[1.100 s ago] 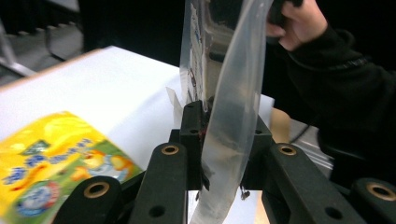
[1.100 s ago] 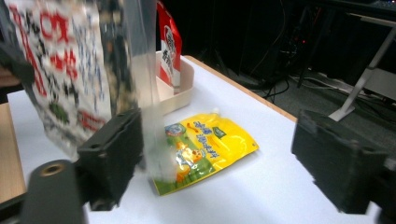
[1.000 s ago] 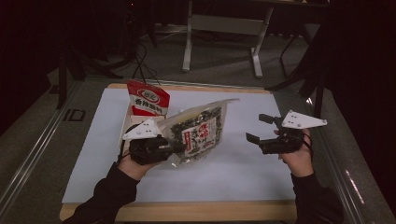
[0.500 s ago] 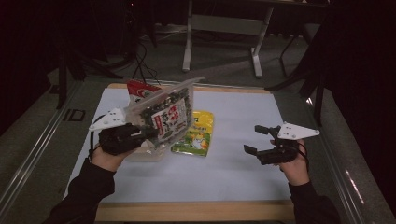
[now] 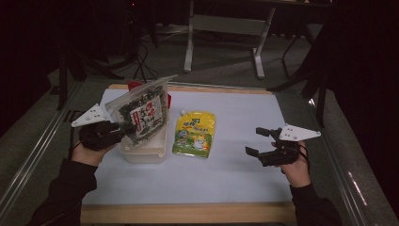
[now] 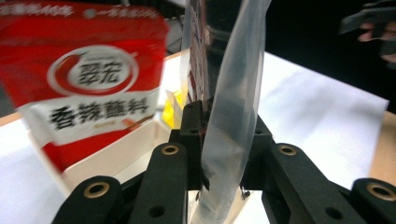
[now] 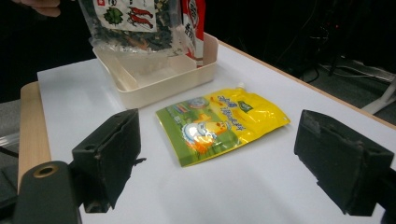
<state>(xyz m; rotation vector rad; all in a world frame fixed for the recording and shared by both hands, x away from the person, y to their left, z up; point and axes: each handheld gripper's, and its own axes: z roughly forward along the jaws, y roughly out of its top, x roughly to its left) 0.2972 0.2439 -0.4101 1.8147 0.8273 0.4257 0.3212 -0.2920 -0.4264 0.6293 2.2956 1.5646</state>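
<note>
My left gripper (image 5: pixel 123 132) is shut on the lower edge of a clear bag of dark dried food (image 5: pixel 143 113) and holds it tilted above a cream tray (image 5: pixel 143 153). In the left gripper view the jaws pinch the bag's plastic (image 6: pixel 229 93), and a red packet (image 6: pixel 93 79) stands in the tray (image 6: pixel 112 158) behind it. A yellow-green spouted pouch (image 5: pixel 194 134) lies flat on the white sheet right of the tray. My right gripper (image 5: pixel 256 141) hovers open at the right. In its own view, the pouch (image 7: pixel 219 123) lies ahead between the spread jaws.
The white sheet covers a wooden table with a bare front edge (image 5: pixel 188 212). Metal rails (image 5: pixel 37 155) run along both sides. A desk frame with metal legs (image 5: pixel 190 42) stands on the floor beyond the far edge.
My left gripper has carried the bag leftward off the yellow pouch to above the tray. The right gripper has drifted slightly nearer and stays open.
</note>
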